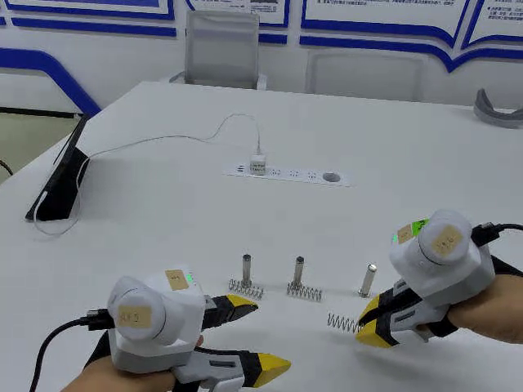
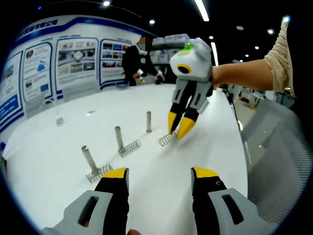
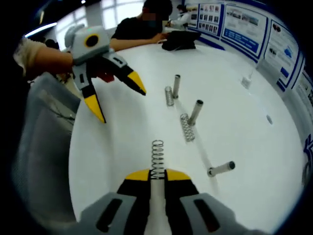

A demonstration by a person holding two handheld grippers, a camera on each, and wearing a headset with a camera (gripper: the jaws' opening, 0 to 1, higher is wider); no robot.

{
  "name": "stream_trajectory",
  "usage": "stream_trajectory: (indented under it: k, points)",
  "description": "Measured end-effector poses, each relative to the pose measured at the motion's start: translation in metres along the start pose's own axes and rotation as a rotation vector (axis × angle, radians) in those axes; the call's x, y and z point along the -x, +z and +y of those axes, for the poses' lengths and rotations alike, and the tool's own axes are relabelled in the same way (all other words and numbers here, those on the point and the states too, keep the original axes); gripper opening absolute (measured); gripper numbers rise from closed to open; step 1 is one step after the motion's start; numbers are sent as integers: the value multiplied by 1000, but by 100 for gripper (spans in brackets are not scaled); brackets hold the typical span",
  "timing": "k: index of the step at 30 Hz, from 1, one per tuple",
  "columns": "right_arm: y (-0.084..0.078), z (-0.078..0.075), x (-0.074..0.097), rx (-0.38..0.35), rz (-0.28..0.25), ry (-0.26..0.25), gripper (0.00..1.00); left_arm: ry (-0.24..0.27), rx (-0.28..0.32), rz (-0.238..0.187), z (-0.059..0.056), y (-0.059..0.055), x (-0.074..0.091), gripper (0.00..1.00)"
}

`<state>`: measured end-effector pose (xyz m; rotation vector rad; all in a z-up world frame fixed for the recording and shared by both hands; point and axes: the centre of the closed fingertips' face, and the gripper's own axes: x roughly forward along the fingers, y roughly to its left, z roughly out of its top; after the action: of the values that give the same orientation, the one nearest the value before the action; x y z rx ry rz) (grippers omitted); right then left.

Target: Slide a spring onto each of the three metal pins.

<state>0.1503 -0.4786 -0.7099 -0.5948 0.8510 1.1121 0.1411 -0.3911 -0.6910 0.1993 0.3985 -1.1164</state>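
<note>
White table (image 1: pixel 163 212): right gripper (image 3: pixel 157 175) nips one end of thin steel coil spring (image 3: pixel 156 154) near bare silver metal pin (image 3: pixel 221 169); left gripper (image 2: pixel 160 172) wide. Spring may sag, miss.

No legible text, left gripper (image 1: pixel 261 335) tan sticker (image 1: pixel 135 315) faintly marked, wall posters (image 2: pixel 73 58) perhaps Chinese

The left gripper (image 1: pixel 265 335) sat at lower left, jaws spread wide. The right gripper (image 1: pixel 367 324), lower right, pinched a spring (image 1: pixel 343 322).

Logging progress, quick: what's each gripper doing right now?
Left gripper: open, holding nothing.
Right gripper: shut on the end of a small coiled metal spring.
</note>
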Motion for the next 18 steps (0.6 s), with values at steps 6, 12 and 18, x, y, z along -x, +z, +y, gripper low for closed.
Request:
stream_trajectory:
  k: [6,12,18]
  points:
    - [16,12,1,66,0,33,12,-21,-37,5,-4,6,-6,49]
    - [29,21,4,130,0,52,12,-40,-76,6,-8,11,-10,46]
    - [37,27,6,181,-1,67,12,-53,-104,2,-11,17,-12,41]
